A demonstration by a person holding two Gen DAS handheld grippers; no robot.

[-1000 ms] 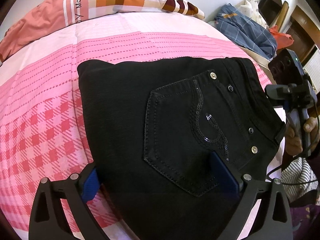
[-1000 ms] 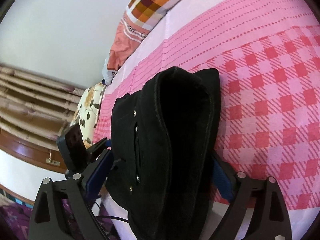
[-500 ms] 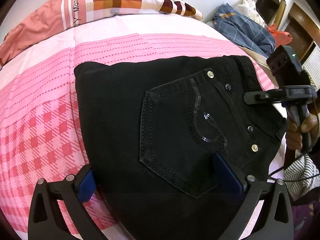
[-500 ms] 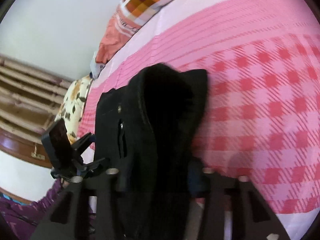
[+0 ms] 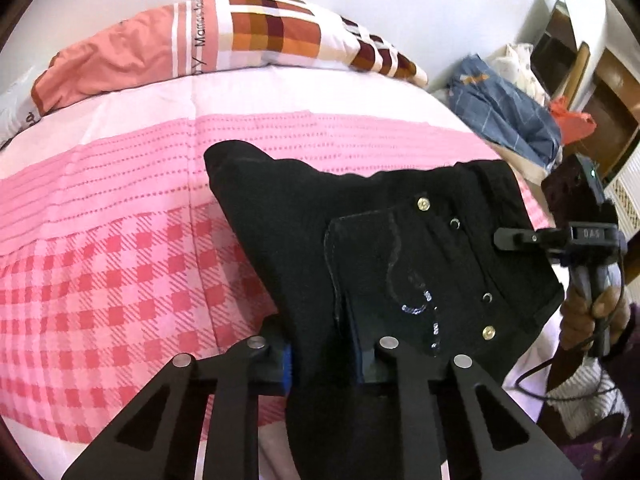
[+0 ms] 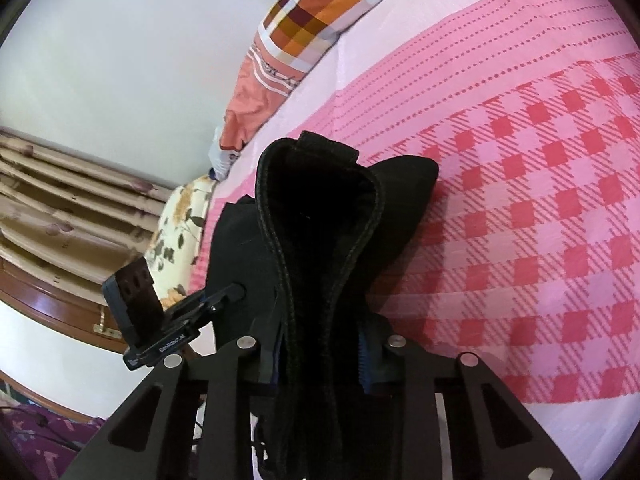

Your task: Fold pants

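We see the black pants [image 5: 400, 248] lying folded on the bed, on a pink checked sheet [image 5: 120, 280], near the edge of the bed that is closest to the person. The back pocket with its shiny stitching [image 5: 416, 300] faces up, and small metal rivets show along the waistband side.

Our left claw [image 5: 320, 360] has just been closing, and its blue pads now pinch a bunched fold of the pants at the near edge; the cloth rises into a ridge between the two fingers. Our right claw [image 6: 320, 364] has also just been closing, and it holds a thick, rolled part of the same pants, with a stitched seam running up from between its fingers. So both claws stand narrow, each one gripping the black cloth.

In the left view the right claw appears at the right side, just beside the waistband end, held by a hand [image 5: 592, 304]. In the right view the left claw appears at the left edge of the pants.

A checked pillow [image 5: 248, 36] lies at the far side of the bed, well apart from the pants. A blue garment [image 5: 508, 116] lies beyond the corner of the bed.
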